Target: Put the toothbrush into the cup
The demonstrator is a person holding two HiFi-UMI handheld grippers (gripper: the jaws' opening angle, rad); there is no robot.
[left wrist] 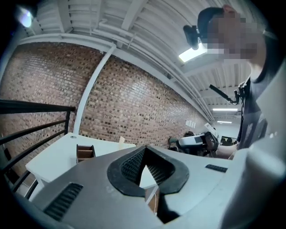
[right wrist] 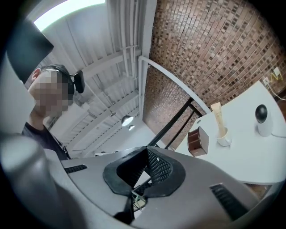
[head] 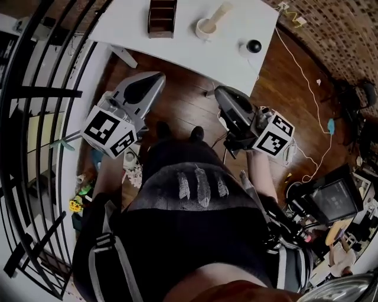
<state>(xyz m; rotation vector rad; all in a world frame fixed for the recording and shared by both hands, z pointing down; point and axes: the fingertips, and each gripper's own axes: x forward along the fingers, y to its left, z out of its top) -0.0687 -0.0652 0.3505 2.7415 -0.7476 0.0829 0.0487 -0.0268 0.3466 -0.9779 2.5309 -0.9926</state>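
A white cup (head: 205,28) stands on the white table (head: 177,44) at the top of the head view, with a cream toothbrush (head: 222,12) leaning upright in it. The right gripper view shows the same cup (right wrist: 223,140) and toothbrush (right wrist: 217,117) far ahead. In the left gripper view only the toothbrush top (left wrist: 121,141) peeks over the gripper body. My left gripper (head: 157,77) and right gripper (head: 221,92) hover over the wood floor, short of the table edge. Both are shut and hold nothing, the left gripper (left wrist: 144,152) and the right gripper (right wrist: 146,152) alike.
A brown wooden box (head: 162,17) sits left of the cup, and a small white camera with a black ball (head: 253,46) sits to its right. A black railing (head: 35,91) runs along the left. A white cable (head: 307,82), a monitor (head: 336,197) and clutter lie on the right.
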